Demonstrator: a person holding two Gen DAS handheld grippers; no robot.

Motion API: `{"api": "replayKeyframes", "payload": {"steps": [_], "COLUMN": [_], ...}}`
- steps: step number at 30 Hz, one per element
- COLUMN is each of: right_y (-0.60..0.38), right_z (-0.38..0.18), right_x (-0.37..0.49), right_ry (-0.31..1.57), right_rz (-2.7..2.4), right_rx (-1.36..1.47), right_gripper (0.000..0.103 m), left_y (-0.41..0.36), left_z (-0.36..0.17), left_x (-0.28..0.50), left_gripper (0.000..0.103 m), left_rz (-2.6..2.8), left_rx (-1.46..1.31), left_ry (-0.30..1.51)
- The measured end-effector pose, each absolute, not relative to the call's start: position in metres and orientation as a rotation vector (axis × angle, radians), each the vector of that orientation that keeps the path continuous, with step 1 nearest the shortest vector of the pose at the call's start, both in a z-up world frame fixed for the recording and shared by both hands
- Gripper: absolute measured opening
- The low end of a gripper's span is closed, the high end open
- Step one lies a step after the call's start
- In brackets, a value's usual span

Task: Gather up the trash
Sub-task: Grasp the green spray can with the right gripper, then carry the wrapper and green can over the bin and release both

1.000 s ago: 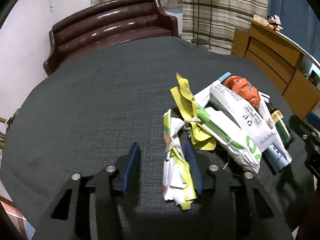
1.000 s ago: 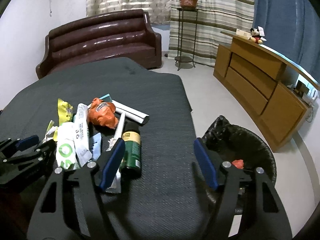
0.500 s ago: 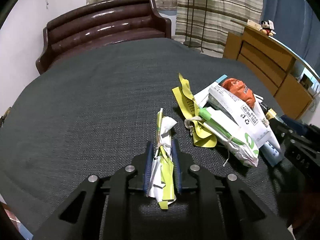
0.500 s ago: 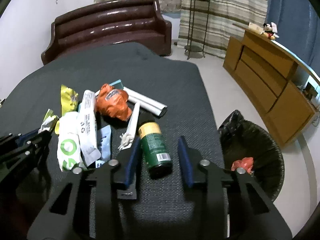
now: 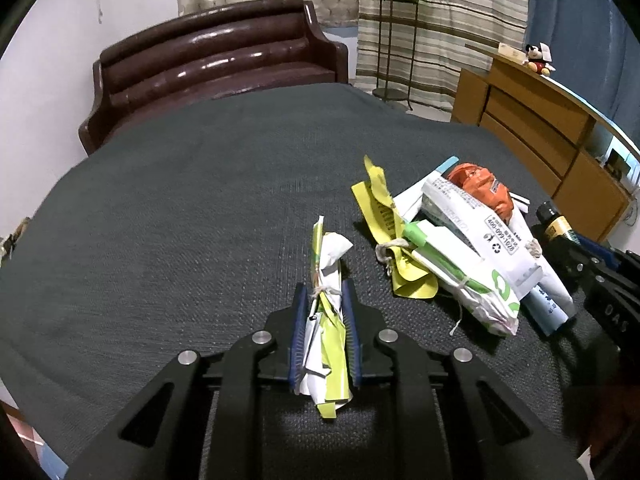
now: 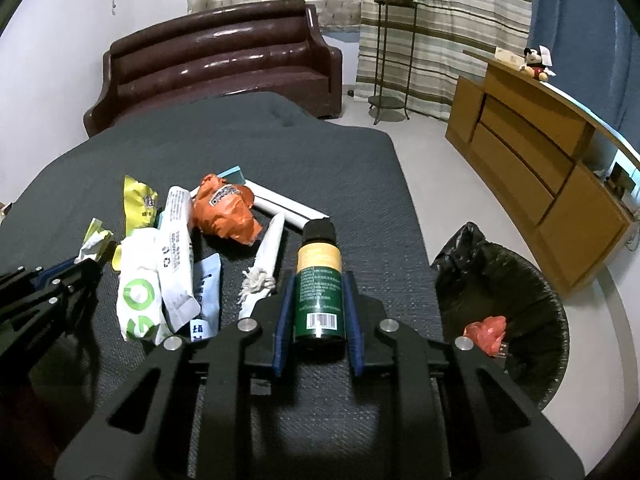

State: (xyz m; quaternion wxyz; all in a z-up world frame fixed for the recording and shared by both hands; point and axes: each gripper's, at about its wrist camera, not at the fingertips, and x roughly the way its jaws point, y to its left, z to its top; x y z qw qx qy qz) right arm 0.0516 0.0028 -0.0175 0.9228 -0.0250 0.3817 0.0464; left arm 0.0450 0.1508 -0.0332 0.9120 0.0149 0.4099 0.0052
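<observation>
Bottle [image 6: 319, 280] gripped — bin [image 6: 532, 280] beside.

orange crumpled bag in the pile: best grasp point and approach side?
Pinch the orange crumpled bag across its bulging middle, coming from above and the near side. It sits on top of the pile, its upper face bare; the white tube lies right behind it and the white printed pouch crowds its left.

A crumpled green-white wrapper bundle [image 5: 326, 336] is seen at lower centre; a green bottle [image 6: 319, 285] lies centre frame.
</observation>
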Motion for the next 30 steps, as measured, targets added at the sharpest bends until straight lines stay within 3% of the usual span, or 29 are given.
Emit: {"api": "replayKeyframes", "payload": {"steps": [14, 30], "right_y": [-0.068, -0.169], "right_z": [-0.001, 0.003], "right_x": [0.028, 0.017], "right_ry": [0.715, 0.671], "right_rz": [-0.047, -0.23], "right_rx": [-0.019, 0.054], "right_gripper": [0.023, 0.023], "left_y": [0.091, -0.034], "left_z": [-0.008, -0.003], "left_x": [0.033, 0.054], "left_gripper": [0.019, 0.019], "left_rz": [-0.119, -0.332], "left_rx": [0.062, 0.151], "left_ry": [0.762, 0.702]}}
